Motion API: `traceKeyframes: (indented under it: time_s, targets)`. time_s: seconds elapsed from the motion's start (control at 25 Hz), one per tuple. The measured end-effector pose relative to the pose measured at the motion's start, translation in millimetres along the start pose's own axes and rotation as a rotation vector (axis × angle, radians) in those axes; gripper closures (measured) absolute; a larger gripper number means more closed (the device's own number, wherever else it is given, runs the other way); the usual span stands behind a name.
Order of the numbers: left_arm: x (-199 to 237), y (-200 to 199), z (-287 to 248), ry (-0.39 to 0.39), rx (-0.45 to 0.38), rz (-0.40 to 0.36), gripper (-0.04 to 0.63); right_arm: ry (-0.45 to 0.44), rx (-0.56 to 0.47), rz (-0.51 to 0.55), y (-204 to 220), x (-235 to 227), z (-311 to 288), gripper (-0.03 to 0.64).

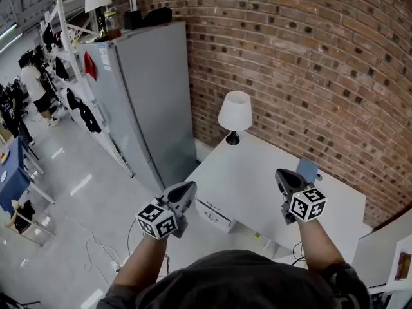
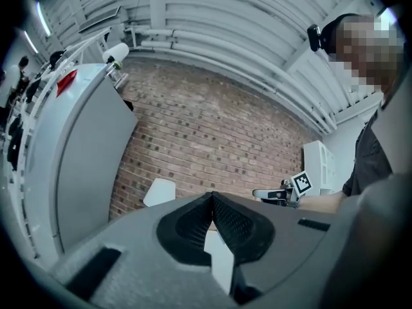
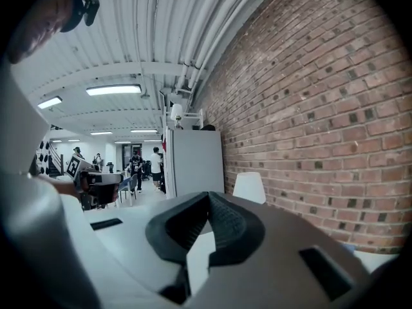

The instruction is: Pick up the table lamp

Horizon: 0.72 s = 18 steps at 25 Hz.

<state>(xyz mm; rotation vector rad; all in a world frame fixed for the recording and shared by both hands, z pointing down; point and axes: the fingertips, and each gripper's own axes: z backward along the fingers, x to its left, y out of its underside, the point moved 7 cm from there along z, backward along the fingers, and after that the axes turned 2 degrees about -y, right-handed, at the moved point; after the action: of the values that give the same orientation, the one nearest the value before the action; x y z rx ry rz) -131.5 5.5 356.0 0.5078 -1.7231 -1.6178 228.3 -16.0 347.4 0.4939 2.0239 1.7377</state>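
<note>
The table lamp [image 1: 235, 116] stood upright at the far corner of the white tabletop [image 1: 251, 172], near the brick wall [image 1: 290, 56]. Well short of it, the left gripper [image 1: 190, 187] and right gripper [image 1: 280, 174] hovered, jaws pressed together and empty.

The white-shaded table lamp [image 1: 234, 116] stands at the far corner of the white tabletop [image 1: 248, 172], close before the red brick wall [image 1: 309, 63]. The tall grey metal refrigerator [image 1: 145, 95] stands left of the tabletop, against that wall. The left gripper [image 1: 191, 187] and right gripper [image 1: 280, 174] hang nearer, well apart from the lamp.
</note>
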Motion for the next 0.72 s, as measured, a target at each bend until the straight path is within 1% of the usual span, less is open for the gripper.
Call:
traceKeyframes:
  time_s: [0.2,0.32,0.48,0.6,0.72]
  targets:
    - [22.6,4.9,-42.2,0.007,0.027,0.007,0.597,0.001,0.009,-0.026,7.3,-33.2,-24.4,0.623]
    - [30.4,8.4,-71.5,-0.011,0.032,-0.001,0.598,-0.021,0.011,-0.041,12.0,-65.4,-43.1,0.623]
    - [39.3,16.7,-117.3,-0.079,0.042,-0.017,0.597,-0.086,-0.001,-0.044,12.5,-119.5,-79.4,0.623]
    - [42.2,23.8,-152.8,-0.133,0.055,-0.010,0.597,-0.145,0.005,-0.035,11.6,-157.5,-105.4,0.623]
    - [47.8,25.5,-176.1,-0.169,0.056,0.008,0.597,-0.185,0.018,-0.010,14.0,-183.0,-128.7,0.623]
